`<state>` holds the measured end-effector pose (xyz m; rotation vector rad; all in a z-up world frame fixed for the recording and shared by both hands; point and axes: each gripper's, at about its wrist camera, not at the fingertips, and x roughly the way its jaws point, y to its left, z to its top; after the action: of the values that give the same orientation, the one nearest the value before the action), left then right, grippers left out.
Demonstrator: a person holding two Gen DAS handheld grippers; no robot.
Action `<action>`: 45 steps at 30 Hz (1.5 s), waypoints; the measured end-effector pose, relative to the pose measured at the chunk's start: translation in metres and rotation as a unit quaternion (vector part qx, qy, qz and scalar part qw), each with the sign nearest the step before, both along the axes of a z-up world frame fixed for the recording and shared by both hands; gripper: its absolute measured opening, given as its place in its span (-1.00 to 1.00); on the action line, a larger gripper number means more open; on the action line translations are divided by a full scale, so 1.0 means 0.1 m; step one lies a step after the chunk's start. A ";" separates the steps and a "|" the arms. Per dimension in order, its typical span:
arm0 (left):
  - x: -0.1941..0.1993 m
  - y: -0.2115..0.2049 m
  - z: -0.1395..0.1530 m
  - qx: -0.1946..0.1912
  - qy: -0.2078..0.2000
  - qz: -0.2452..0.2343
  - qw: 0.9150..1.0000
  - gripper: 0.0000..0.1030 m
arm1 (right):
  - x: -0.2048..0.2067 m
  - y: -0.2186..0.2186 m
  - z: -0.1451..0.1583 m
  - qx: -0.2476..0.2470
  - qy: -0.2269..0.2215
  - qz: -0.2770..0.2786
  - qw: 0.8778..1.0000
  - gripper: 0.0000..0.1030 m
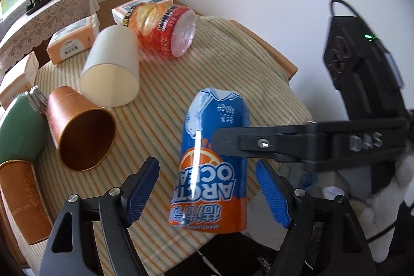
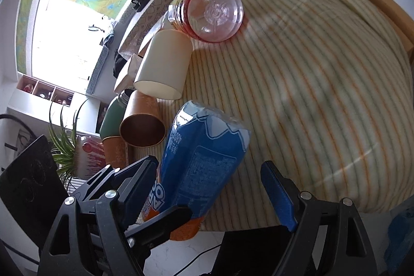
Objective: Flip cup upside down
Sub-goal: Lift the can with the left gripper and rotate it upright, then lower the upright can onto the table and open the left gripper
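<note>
A blue and orange Arctic Ocean cup stands upside down on the striped cloth, near the front edge; it also shows in the right wrist view. My left gripper is open, its blue pads either side of the cup and apart from it. My right gripper is open around the same cup; one of its fingers crosses in front of the cup in the left wrist view, close to its side.
A cream cup and a copper cup lie on their sides to the left. A red plastic jar lies behind them. Orange boxes, a green bottle and a striped cloth over the wooden table.
</note>
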<state>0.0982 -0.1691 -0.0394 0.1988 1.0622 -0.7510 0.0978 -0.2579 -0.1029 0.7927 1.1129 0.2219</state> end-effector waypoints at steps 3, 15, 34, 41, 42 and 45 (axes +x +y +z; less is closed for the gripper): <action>-0.01 0.10 0.04 -0.012 0.001 0.005 1.000 0.55 | 0.13 0.03 -0.07 0.010 0.021 0.005 1.000 0.55; -0.25 0.50 0.12 0.002 -0.062 0.042 0.997 0.55 | 0.24 0.22 0.03 -0.045 -0.007 0.034 0.998 0.36; -0.25 1.08 0.08 -0.024 -0.071 0.110 0.991 0.55 | 0.23 0.75 0.45 -0.332 -0.240 0.014 0.912 0.34; -0.25 1.18 0.01 -0.031 -0.062 0.119 0.990 0.55 | 0.16 0.94 0.46 -0.391 -0.287 0.002 0.875 0.32; -0.24 1.18 0.00 -0.031 -0.061 0.119 0.991 0.55 | 0.13 0.95 0.46 -0.399 -0.295 -0.002 0.868 0.32; -0.22 1.17 -0.04 -0.031 -0.058 0.119 0.991 0.55 | 0.06 0.98 0.43 -0.417 -0.318 -0.011 0.851 0.32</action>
<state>0.0764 -0.0525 -0.0436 0.0594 0.9318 -0.5488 0.1036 -0.1600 -0.0597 -0.0747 0.4667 -0.0388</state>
